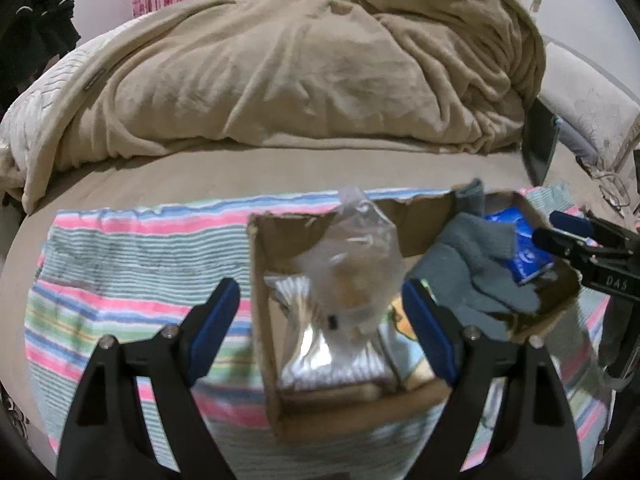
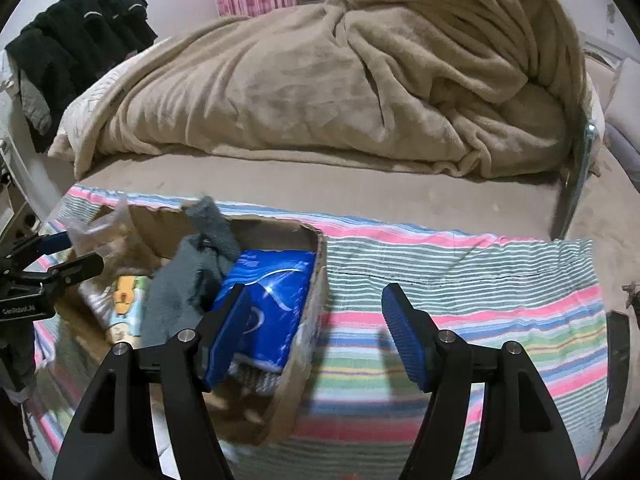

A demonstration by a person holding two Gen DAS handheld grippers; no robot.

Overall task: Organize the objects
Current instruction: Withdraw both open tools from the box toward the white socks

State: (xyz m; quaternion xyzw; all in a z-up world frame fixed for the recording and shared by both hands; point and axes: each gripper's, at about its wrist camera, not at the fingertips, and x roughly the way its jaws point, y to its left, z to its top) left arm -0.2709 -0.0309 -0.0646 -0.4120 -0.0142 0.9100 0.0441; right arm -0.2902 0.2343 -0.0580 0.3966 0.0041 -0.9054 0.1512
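Note:
An open cardboard box [image 1: 260,320] [image 2: 317,280] lies on a striped towel on the bed. Inside it are a silver foil pack [image 1: 332,356], a grey sock [image 1: 472,256] [image 2: 180,292], a blue packet [image 1: 528,256] [image 2: 276,288] and a yellow-printed pack [image 2: 124,300]. A clear plastic bag [image 1: 356,264] [image 2: 96,228] stands blurred over the foil pack, between the fingers of my left gripper [image 1: 320,286] [image 2: 80,250]; the pads stand apart from it, so that gripper is open. My right gripper [image 2: 315,288] [image 1: 547,226] is open and straddles the box's right wall, with nothing held.
The striped towel [image 1: 120,280] [image 2: 460,280] spreads left and right of the box. A heaped beige blanket [image 1: 320,72] [image 2: 360,80] fills the back of the bed. Black clothes [image 2: 80,28] hang at far left. A dark flat object [image 2: 618,360] lies at the towel's right edge.

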